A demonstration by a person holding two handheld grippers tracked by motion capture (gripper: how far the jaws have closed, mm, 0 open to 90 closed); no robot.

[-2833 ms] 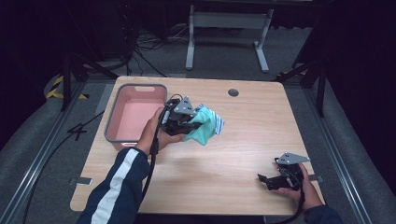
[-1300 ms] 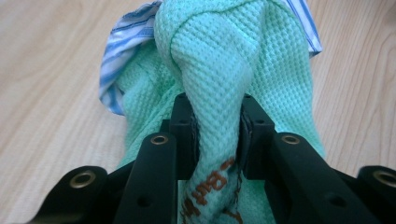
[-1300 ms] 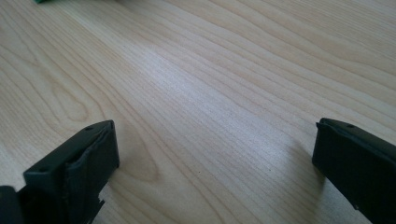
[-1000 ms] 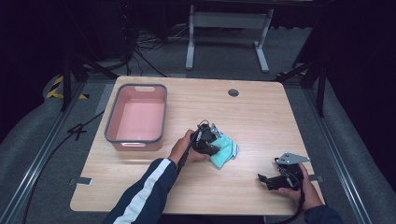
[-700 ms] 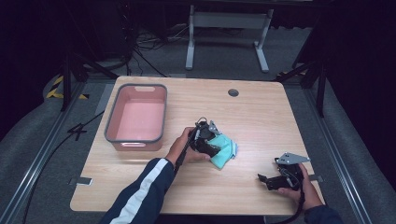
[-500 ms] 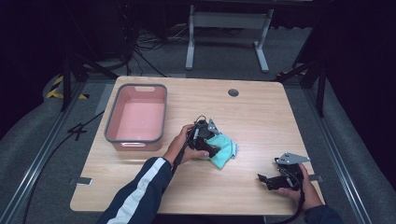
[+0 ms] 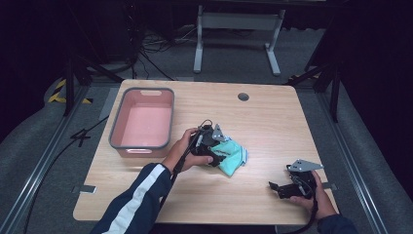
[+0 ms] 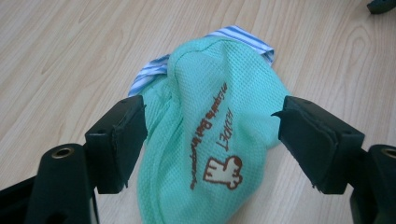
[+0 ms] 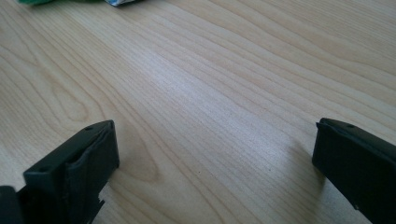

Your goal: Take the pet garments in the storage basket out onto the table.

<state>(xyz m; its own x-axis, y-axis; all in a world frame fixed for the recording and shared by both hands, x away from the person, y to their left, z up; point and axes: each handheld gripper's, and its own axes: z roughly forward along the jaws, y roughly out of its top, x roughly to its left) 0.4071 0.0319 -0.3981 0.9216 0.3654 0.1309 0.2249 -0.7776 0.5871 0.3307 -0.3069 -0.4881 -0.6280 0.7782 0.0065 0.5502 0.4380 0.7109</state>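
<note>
Cloth (image 8: 210,140), mint green with brown print and a striped blue-white edge, lies bunched on the wooden table (image 7: 272,122) near its middle, right of the pink bin (image 7: 143,124). Left gripper (image 8: 212,128) sits over the cloth with jaws spread wide, one on each side of the bundle, left jaw touching the fabric, right jaw just clear, nothing clamped. Right gripper (image 7: 278,187) rests low on the table near the front right corner, well apart from the cloth, jaws wide apart over bare wood, holding nothing.
</note>
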